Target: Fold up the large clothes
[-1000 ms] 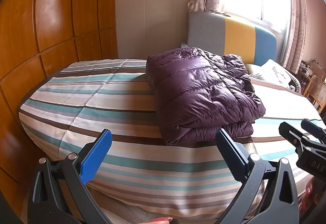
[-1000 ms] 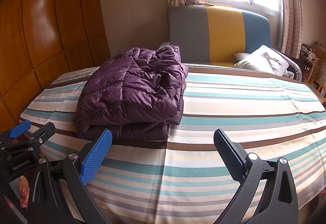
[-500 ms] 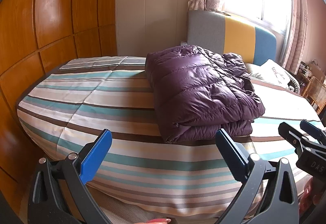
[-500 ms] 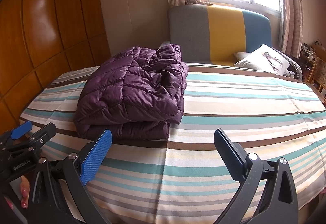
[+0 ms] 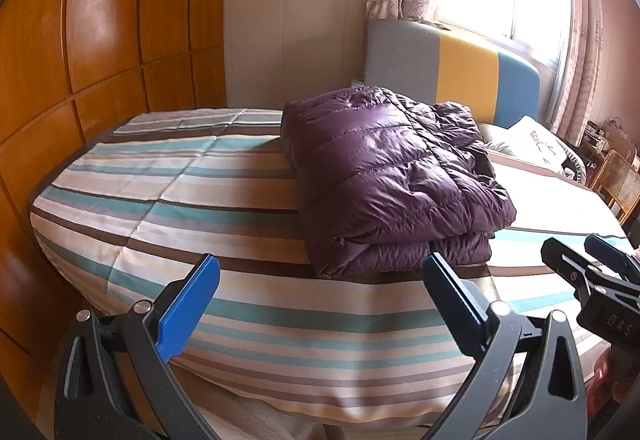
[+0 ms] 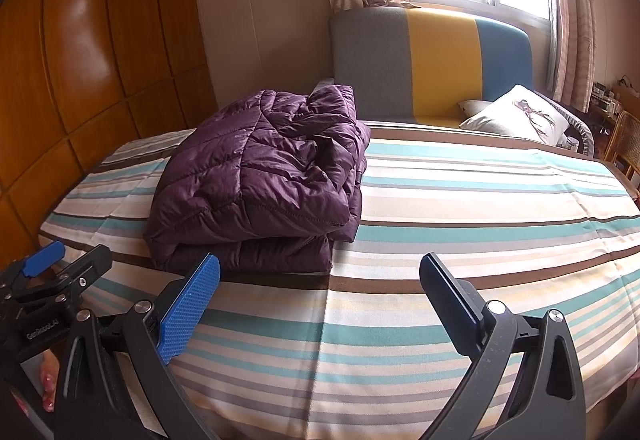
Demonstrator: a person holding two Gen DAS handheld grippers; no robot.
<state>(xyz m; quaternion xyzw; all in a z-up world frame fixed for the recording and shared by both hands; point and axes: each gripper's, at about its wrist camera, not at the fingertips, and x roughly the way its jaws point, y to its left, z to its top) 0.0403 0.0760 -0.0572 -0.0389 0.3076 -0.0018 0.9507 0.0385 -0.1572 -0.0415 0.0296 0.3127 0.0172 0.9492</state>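
A purple quilted down jacket (image 5: 392, 179) lies folded in a thick stack on the striped bed (image 5: 192, 199); it also shows in the right wrist view (image 6: 260, 179). My left gripper (image 5: 320, 304) is open and empty, held back near the bed's front edge, short of the jacket. My right gripper (image 6: 320, 300) is open and empty, in front of the jacket and to its right. Each gripper shows at the edge of the other's view: the right one (image 5: 592, 272), the left one (image 6: 60, 264).
A wooden wardrobe wall (image 5: 80, 39) runs along the left. A grey, yellow and blue headboard (image 6: 432, 55) and a white pillow (image 6: 516, 115) are at the far end under a bright window. A wicker chair (image 5: 620, 183) stands at the right.
Both grippers have drawn slightly back and up from the bed. The folded jacket has not moved. Both jaws stay open.
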